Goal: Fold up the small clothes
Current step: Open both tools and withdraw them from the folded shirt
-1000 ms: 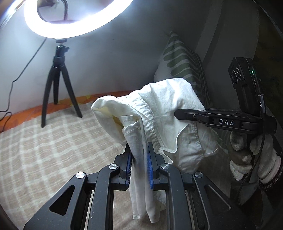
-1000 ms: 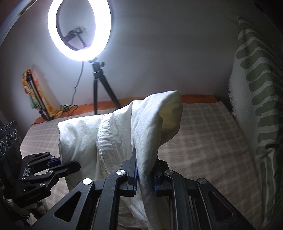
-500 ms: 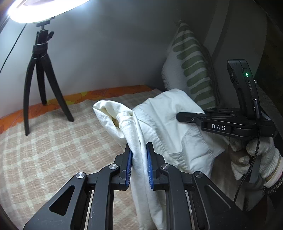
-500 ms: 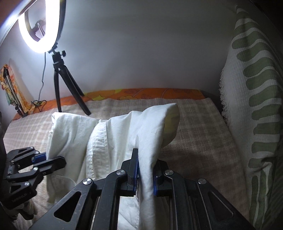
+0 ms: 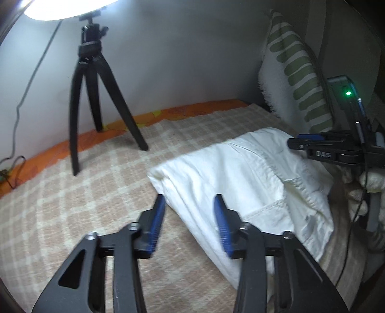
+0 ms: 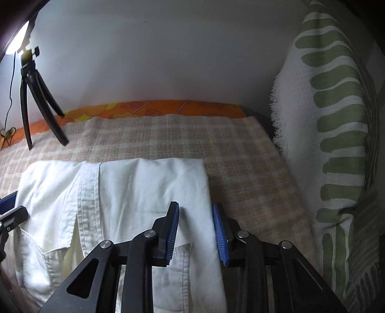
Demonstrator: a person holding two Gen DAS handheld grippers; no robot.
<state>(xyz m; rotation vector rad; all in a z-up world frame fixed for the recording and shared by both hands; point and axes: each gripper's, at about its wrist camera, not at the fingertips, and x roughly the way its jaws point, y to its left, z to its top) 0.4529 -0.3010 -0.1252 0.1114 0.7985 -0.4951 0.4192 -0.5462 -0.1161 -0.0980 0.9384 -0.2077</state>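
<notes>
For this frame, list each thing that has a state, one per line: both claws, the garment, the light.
Left claw: open, holding nothing, at the shirt's edge.
Right claw: open, holding nothing, over the shirt.
White shirt: folded, lying flat on the checked blanket.
Ring light: switched on.

Both grippers, left [image 5: 190, 214] and right [image 6: 195, 222], released the shirt [image 6: 134, 192] onto the bed

Ring light [image 5: 60, 9] and white shirt [image 6: 144, 277] run off-frame.
</notes>
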